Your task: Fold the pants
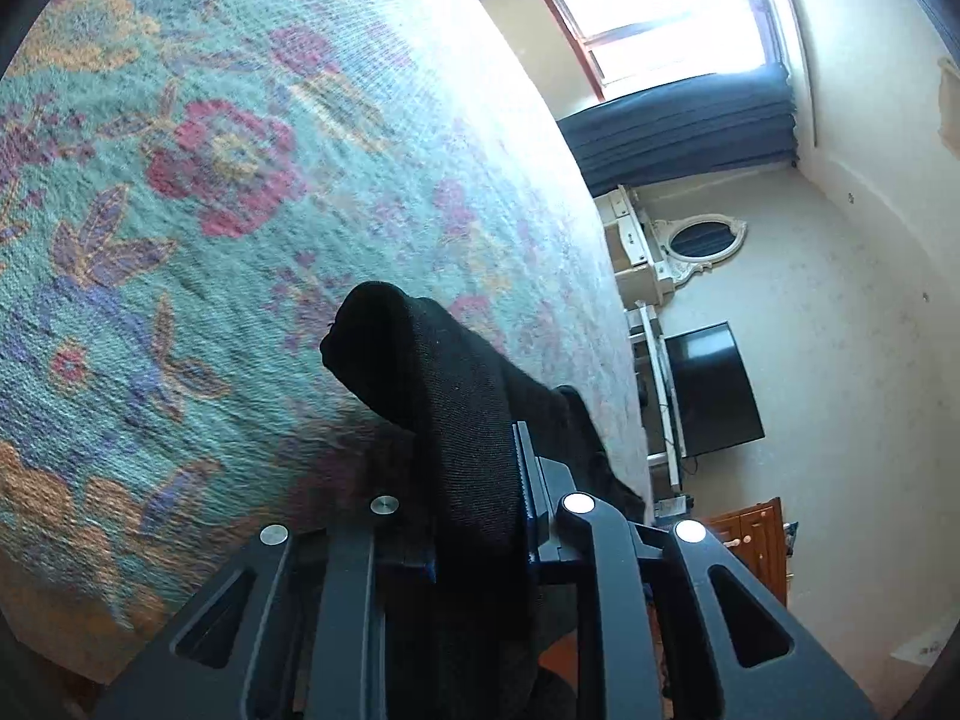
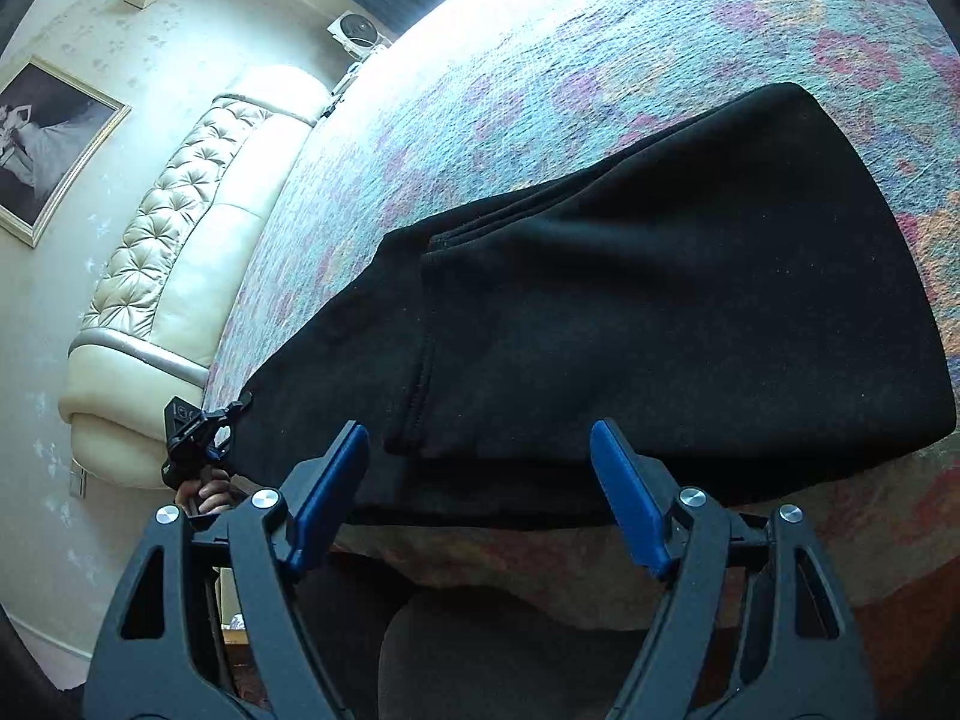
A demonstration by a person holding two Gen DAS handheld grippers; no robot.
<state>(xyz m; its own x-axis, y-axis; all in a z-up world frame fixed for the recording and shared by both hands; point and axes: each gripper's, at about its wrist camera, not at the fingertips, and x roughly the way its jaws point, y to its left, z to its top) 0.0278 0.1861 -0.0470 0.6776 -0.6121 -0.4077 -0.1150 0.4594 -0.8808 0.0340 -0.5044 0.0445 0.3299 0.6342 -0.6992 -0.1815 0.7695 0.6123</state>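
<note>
My left claw (image 1: 480,480) is clamped on the pants (image 1: 444,396): a thick fold of black knit stands up between its matte black fingers (image 1: 540,480) and ends in a blunt rounded hump above them. Past that hump I see the bedspread (image 1: 240,180), a nubby woven cloth in teal with red, orange and purple flowers, curving off to its edge. My right claw (image 2: 480,480) stands apart, its flat blue pads (image 2: 624,492) well clear of each other and nothing pinched between them, poised just over the near edge of the pants (image 2: 660,300). From this side they lie flat on the bedspread (image 2: 600,48) as a broad, soft, fuzzy black slab, folded over itself, with a stitched hem running down the upper layer. At the far left corner of the cloth the left claw (image 2: 198,432) grips it, with a hand (image 2: 210,495) below. Behind that stands a cream tufted headboard (image 2: 180,228), glossy and buttoned.
</note>
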